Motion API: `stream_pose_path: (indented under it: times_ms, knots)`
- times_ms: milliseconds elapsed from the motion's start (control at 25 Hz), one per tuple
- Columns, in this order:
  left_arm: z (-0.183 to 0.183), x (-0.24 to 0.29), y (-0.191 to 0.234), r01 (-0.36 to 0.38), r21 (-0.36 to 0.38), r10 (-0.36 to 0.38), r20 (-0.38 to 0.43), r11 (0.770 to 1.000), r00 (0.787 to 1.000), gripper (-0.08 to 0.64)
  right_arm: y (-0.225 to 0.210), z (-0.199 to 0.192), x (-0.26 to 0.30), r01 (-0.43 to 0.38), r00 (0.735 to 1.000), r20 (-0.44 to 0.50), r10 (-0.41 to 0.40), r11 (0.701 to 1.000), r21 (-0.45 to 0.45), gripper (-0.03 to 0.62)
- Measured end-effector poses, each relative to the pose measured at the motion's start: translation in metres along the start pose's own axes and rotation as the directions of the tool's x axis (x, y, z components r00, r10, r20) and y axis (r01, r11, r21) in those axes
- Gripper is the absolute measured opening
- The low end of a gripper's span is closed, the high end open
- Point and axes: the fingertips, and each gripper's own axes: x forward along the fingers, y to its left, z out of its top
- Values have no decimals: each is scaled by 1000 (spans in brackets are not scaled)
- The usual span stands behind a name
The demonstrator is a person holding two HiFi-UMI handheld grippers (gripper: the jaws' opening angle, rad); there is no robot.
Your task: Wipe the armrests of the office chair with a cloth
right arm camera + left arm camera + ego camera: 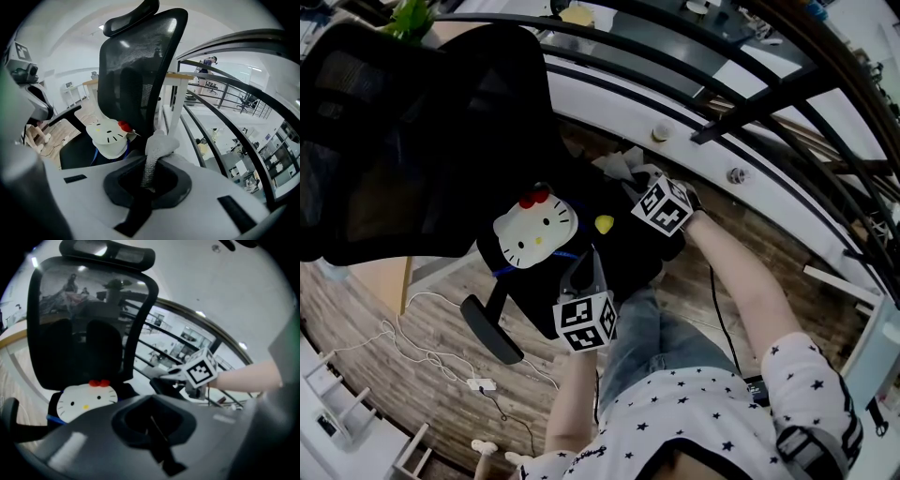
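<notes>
Right tool (149, 177) clamps the white cloth (161, 144); left tool (152, 423) is closed together, empty.

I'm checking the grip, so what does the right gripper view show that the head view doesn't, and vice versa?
Only the right gripper view: the right hand-held gripper's jaws shut on the cloth. Only the head view: that gripper's marker cube and the person's star-print shirt. Both: the cat-face cushion on the chair seat.
</notes>
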Motion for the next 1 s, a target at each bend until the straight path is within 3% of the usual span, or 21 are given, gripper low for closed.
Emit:
stream_pose_path:
  times_ms: [1000]
  knots:
    - [-5,-20,-34,48,38,-49,21,998,999,5,36,-28,-24,-15,999,-53,15,1000,5,28]
